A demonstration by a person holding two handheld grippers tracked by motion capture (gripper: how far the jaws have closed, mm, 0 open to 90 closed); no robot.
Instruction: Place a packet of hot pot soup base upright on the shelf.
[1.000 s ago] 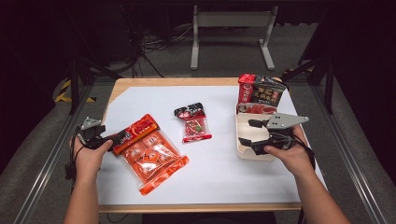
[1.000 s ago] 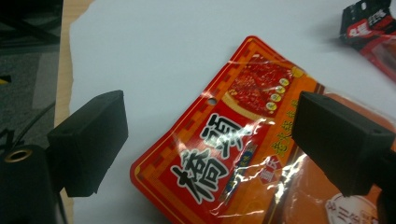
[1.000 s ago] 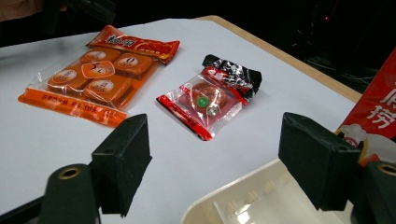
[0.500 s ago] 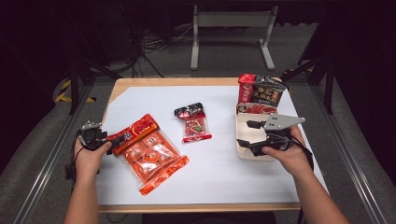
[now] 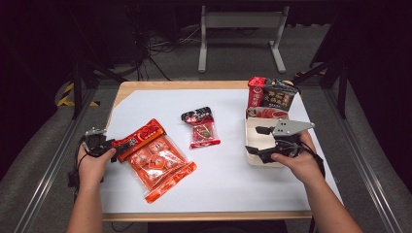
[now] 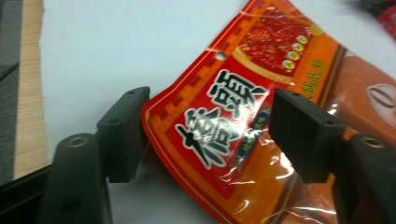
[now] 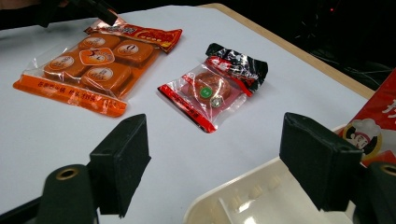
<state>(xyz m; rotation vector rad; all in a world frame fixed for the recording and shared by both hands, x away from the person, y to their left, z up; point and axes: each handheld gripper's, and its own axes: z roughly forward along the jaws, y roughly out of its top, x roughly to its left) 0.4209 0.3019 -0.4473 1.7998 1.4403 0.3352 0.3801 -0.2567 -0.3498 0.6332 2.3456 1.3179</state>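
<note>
We've got the L gripper (image 6: 210, 135) at the table's (image 5: 233, 187) near left edge, jaws just been closing around the red header of the orange pack (image 6: 243, 107); one pad meets the header's edge, the other sits above the film, not pressing yet. Pack lies flat on the white sheet, just beside our L hand (image 5: 92, 162). R gripper (image 7: 215, 158) hangs wide open w/ nothing between, over the near rim of the cream tray (image 5: 253, 127) at right. Farther out, a small red packet (image 5: 203, 130) mid-table; beyond the tray, upright snack bags (image 5: 272, 94)
</note>
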